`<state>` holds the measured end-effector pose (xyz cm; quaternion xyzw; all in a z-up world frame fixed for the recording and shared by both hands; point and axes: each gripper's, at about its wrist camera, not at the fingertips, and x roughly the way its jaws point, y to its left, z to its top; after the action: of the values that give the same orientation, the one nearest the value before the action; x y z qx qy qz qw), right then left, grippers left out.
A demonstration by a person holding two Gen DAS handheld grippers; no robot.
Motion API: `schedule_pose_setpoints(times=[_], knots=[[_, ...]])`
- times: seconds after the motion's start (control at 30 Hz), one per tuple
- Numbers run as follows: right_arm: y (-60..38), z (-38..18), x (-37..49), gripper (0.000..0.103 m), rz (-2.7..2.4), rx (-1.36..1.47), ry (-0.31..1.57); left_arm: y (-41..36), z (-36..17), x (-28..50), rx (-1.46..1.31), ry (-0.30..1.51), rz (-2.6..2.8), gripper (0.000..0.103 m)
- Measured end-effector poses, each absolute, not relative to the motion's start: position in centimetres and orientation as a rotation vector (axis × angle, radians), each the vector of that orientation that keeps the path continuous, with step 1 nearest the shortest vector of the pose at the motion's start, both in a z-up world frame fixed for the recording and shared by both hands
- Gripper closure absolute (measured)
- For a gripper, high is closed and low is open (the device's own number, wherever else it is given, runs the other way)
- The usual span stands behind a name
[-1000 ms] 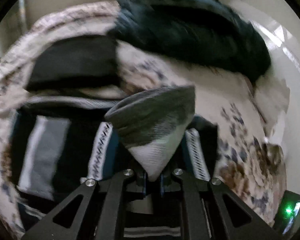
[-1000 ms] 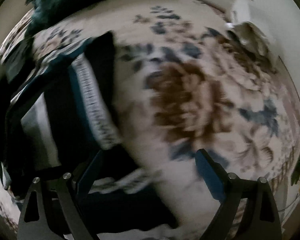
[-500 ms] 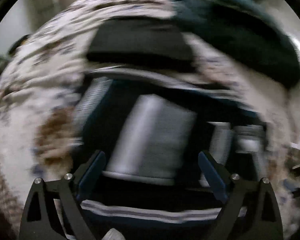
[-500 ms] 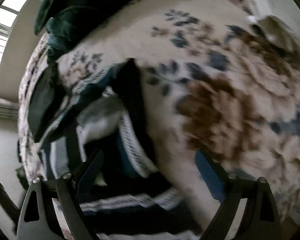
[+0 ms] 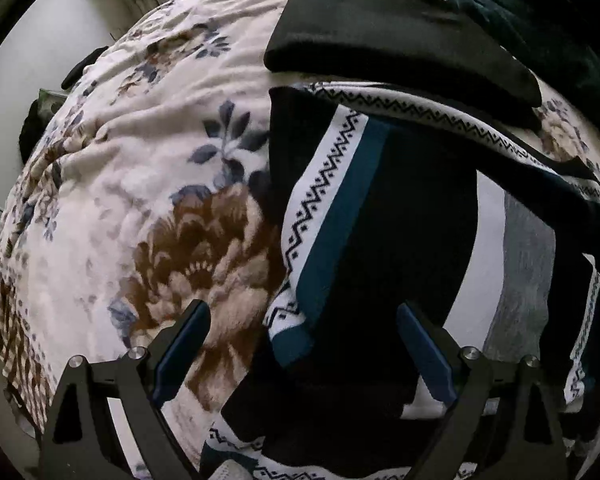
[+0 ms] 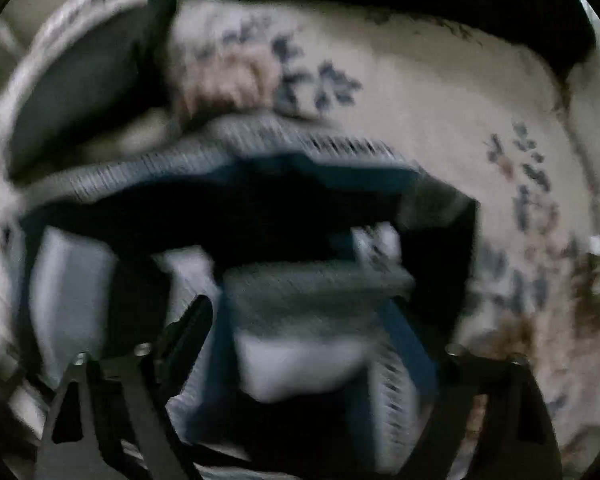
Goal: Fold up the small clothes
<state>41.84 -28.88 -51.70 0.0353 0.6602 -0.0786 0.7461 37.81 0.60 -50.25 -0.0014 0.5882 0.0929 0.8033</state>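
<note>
The left claw (image 5: 300,344) hung wide and empty above a striped sweater (image 5: 380,208) spread on a floral bedspread (image 5: 140,168) — its left finger over the bedspread. The right claw (image 6: 304,320), closing, straddled a grey-and-white folded sock (image 6: 300,320) lying on that sweater — the view blurred.

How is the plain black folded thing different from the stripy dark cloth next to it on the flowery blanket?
The black folded garment is one plain colour; the striped garment has white zigzag bands, teal, grey and white stripes. The black folded garment looks like a neat, thick, compact stack; the striped garment is spread wider, with an edge flapped over. The black one lies farther from the left gripper; the striped one lies right under it. Both rest on the floral blanket.
</note>
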Motion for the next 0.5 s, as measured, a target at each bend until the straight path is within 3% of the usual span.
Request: schedule_pose_setpoints(times=[0.07, 0.23, 0.4, 0.5], knots=[[-30.6, -52.0, 39.2, 0.02, -0.244, 0.056, 1.478, 0.9, -50.3, 37.3, -0.007, 1.266, 0.193, 0.008], [-36.0, -50.8, 33.1, 0.02, -0.405, 0.316, 1.486, 1.5, -49.8, 36.9, -0.039, 1.27, 0.178, 0.008], [-36.5, -47.4, 32.9, 0.02, -0.415, 0.555, 1.303, 2.0, -48.9, 37.8, -0.072, 1.249, 0.16, 0.008], [-36.8, -49.7, 34.0, 0.02, -0.354, 0.714, 1.375, 1.7, -48.5, 38.3, -0.058, 1.241, 0.149, 0.008]])
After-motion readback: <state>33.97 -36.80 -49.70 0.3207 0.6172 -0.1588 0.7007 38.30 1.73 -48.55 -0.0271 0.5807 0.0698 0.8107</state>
